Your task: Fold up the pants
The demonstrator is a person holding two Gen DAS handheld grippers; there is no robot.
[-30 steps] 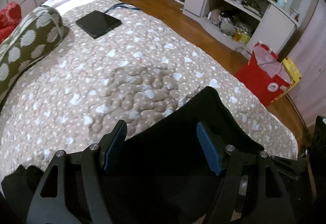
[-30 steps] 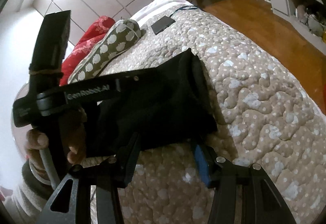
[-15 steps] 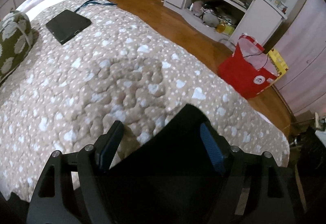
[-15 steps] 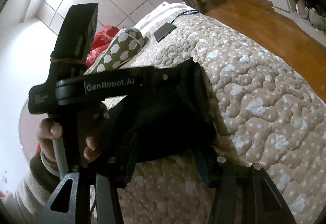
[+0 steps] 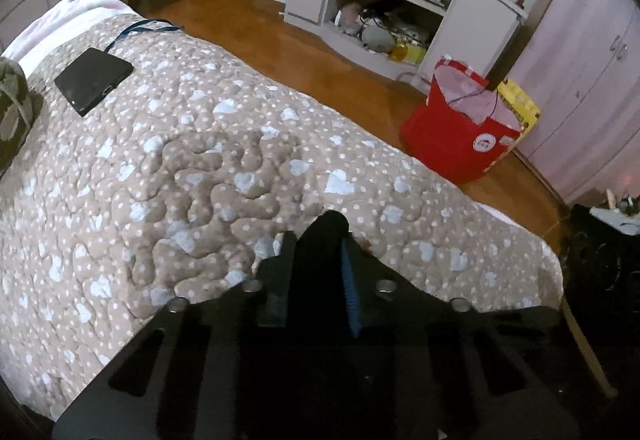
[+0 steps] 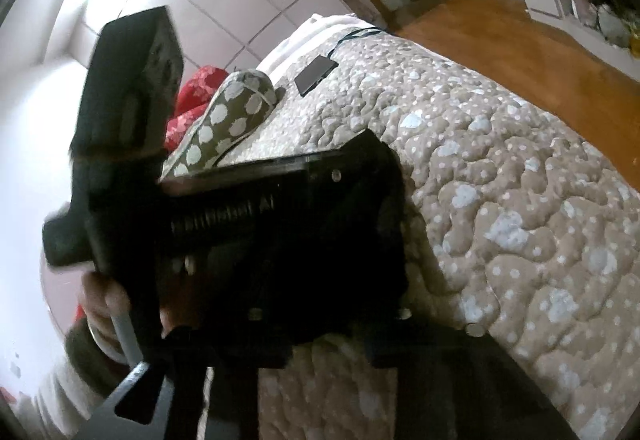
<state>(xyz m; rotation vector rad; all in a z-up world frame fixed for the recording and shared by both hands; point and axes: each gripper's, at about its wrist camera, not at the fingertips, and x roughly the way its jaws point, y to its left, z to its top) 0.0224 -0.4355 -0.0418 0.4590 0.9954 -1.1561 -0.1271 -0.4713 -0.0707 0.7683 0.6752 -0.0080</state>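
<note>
The black pants lie on the brown quilted bed. In the left wrist view my left gripper is shut on a peak of the black pants, pinched between its pads just above the quilt. In the right wrist view the left gripper's body and the hand holding it cover much of the pants. My right gripper sits at the pants' near edge. Its fingers have come inward with black cloth between them, but dark blur hides the tips.
A black tablet with a blue cord lies near the head of the bed, next to a green spotted pillow and a red cushion. A red bag stands on the wooden floor beside the bed, near a white shelf unit.
My left gripper has closed on the pants' corner and the view has swung toward the floor side. My right gripper's fingers have moved inward at the pants' near edge.
</note>
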